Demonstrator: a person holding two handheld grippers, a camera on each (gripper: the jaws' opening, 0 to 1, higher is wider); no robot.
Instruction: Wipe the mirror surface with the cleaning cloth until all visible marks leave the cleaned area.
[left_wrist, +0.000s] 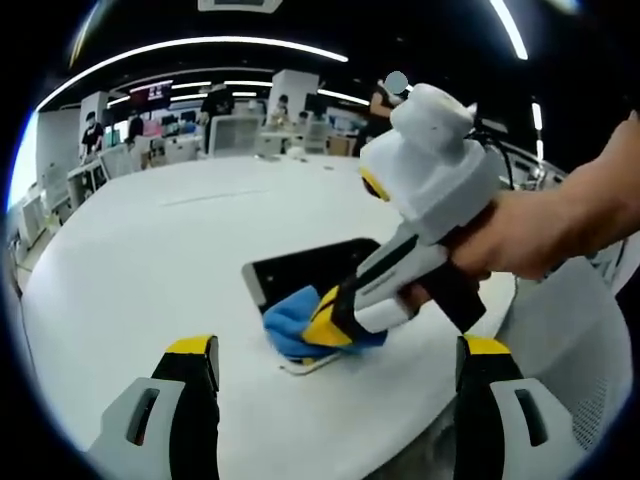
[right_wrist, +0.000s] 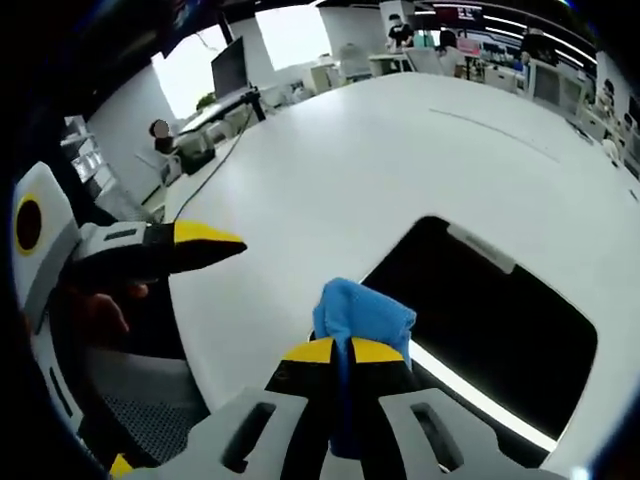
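While the blue cleaning cloth (right_wrist: 362, 318) is pinched in the right gripper (right_wrist: 345, 352) at the mirror's (right_wrist: 480, 320) near edge, lower centre of frame, and the left gripper (left_wrist: 340, 352) is held spread, the unbraced mirror could be pushed along the white table (left_wrist: 150, 260).

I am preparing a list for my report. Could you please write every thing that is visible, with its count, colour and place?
Dark rectangular mirror: one, black glass with a pale frame, flat on the table.
Blue cleaning cloth: one, blue, at the mirror's edge, clamped in the right gripper.
Round white table: one, white, under the mirror.
Desks, monitors and people: several, far background.
Right gripper: one, white and black with yellow tips, shut on the cloth.
Left gripper: one, same colours, jaws apart, holding nothing.
Person's hand: one, holding the right gripper.
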